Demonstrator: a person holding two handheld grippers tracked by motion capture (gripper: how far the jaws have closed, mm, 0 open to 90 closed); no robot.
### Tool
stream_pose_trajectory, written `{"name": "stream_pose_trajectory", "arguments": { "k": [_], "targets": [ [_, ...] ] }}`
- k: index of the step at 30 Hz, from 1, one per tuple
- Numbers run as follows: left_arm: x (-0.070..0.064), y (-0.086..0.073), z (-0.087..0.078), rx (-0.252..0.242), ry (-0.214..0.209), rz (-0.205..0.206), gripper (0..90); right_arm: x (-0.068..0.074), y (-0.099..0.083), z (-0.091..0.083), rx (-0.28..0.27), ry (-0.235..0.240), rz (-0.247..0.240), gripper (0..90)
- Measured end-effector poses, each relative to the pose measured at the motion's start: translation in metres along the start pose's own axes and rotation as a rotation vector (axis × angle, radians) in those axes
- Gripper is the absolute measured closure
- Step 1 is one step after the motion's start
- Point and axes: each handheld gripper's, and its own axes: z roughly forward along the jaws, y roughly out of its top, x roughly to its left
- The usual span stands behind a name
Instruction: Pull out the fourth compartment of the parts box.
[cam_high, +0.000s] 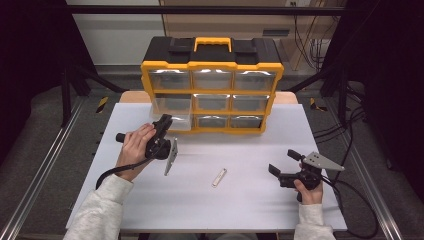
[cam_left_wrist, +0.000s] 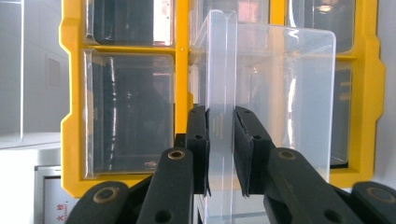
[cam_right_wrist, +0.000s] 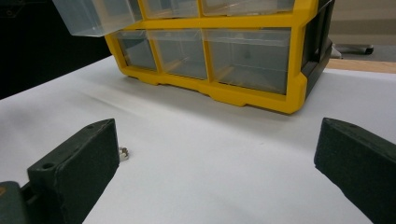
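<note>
The clear plastic drawer (cam_high: 172, 113) sticks out of the middle row, left column, of the yellow-framed, black-topped organiser cabinet (cam_high: 212, 85), which stands at the 12 o'clock edge of the white table (cam_high: 250, 200). The left gripper (cam_high: 164, 122) sits directly at the drawer's front, at about 6 o'clock from it in the high view, and its two black jaws are clamped on the drawer's upright front lip. In the left gripper view the lip (cam_left_wrist: 221, 93) runs straight up between the jaws, with the transparent drawer wall (cam_left_wrist: 289, 102) spreading toward 3 o'clock and the cabinet's yellow frame (cam_left_wrist: 181, 56) behind.

A small pale oblong piece (cam_high: 219, 177) lies flat on the table at about 5 o'clock from the drawer, well apart from it.

The right gripper (cam_high: 285, 162) rests at the table's 4 o'clock area, its jaws spread wide with nothing between them, well apart from the drawer.
</note>
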Motion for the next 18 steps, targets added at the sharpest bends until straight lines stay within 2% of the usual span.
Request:
{"name": "stream_pose_trajectory", "arguments": {
  "k": [7, 10, 14, 18],
  "targets": [
    [0.0044, 0.0007, -0.0003, 0.006, -0.032, -0.051, 74.3, 0.0, 0.0001, -0.0003, 0.0, 0.0, 0.0, 0.3],
    [0.0066, 0.001, -0.0014, 0.004, -0.053, -0.086, 73.1, 0.0001, 0.0001, -0.0002, 0.0, 0.0, 0.001, 0.3],
    [0.0078, 0.0014, -0.0019, 0.013, -0.073, -0.11, 69.4, 0.0001, 0.0001, -0.0003, -0.001, 0.0, 0.0, 0.3],
    [0.0098, 0.0018, -0.0037, 0.011, -0.089, -0.158, 66.2, 0.0, 0.0001, -0.0003, -0.001, -0.001, 0.001, 0.3]
  ]
}}
